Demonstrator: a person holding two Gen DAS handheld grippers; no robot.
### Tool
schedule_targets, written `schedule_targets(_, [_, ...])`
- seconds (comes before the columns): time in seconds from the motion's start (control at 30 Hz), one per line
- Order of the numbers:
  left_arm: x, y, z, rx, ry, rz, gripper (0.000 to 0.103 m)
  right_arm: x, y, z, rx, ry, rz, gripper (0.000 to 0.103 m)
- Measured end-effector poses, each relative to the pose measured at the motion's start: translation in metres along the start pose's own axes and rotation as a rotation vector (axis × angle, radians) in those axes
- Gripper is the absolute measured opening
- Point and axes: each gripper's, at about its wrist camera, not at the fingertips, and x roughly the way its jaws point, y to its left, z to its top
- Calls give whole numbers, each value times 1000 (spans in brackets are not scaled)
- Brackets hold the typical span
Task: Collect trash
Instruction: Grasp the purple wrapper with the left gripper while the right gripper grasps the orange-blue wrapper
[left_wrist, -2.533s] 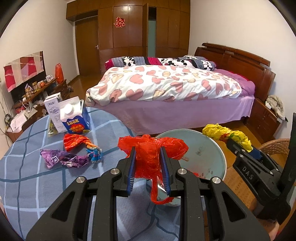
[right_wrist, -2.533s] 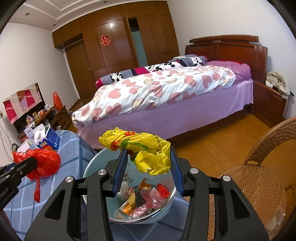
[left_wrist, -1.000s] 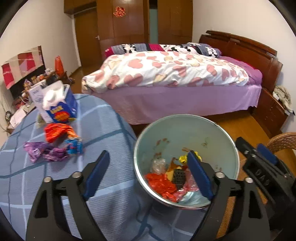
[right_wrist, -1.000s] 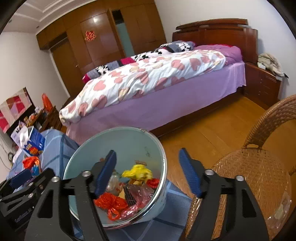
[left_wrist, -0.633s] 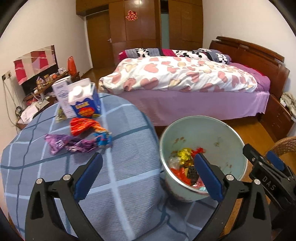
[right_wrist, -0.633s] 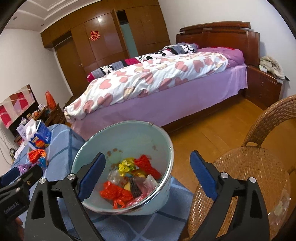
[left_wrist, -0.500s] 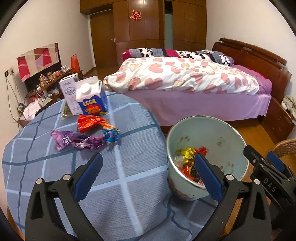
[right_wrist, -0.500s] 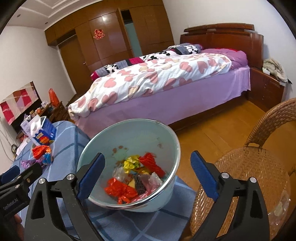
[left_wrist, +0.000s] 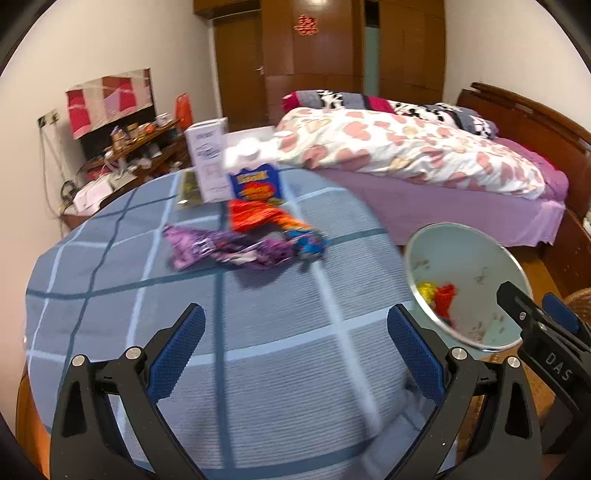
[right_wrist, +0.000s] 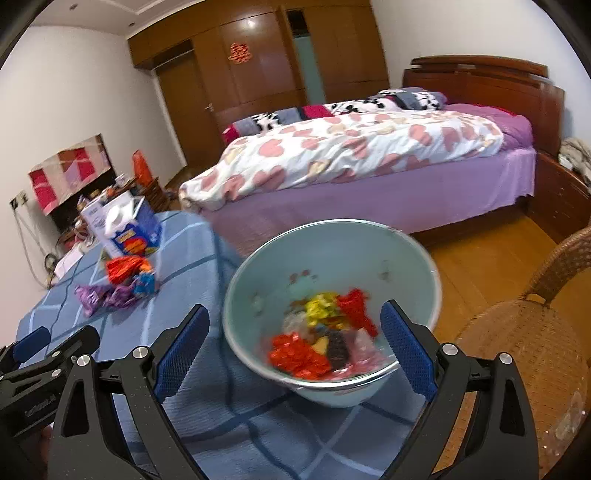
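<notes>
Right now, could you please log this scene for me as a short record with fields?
left hand-held gripper: open, empty, over the table
right hand-held gripper: open, empty, facing the bin
bin: pale green, tilted, holds red, yellow and dark scraps
purple wrapper: on the blue checked tablecloth
orange wrapper: just behind the purple one
blue carton: upright, beside a white box
background: bed, wicker chair

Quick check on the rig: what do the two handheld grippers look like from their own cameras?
Both look alike. The left gripper and right gripper have matte black angular arms with triangular cutouts and silver bolts. Their fingers carry blue ribbed pads. Each body bears white lettering. No cables or sleeves show.
</notes>
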Motion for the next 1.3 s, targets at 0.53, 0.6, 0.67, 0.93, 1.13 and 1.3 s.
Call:
schedule_targets(0.53, [21,84,-16,-95,56,66,97,25,71,-5,-125,41,115,92])
schedule_targets(0.6, [27,97,-17,-109,62,75,97,31,79,-4,-146,46,130,92])
schedule_targets(0.67, [35,109,-19,-116,75,92,96,37,87,-2,-163,53,148,92])
schedule_targets(0.93, [60,137,-6,-146,96,65,91,72,114,15,-219,100,209,78])
schedule_targets(1.13, [72,141,23,-121,68,61,88,96,131,31,-252,128,248,62])
schedule_targets(1.3, [89,138,48,-136,62,65,77,121,141,45,-259,176,290,53])
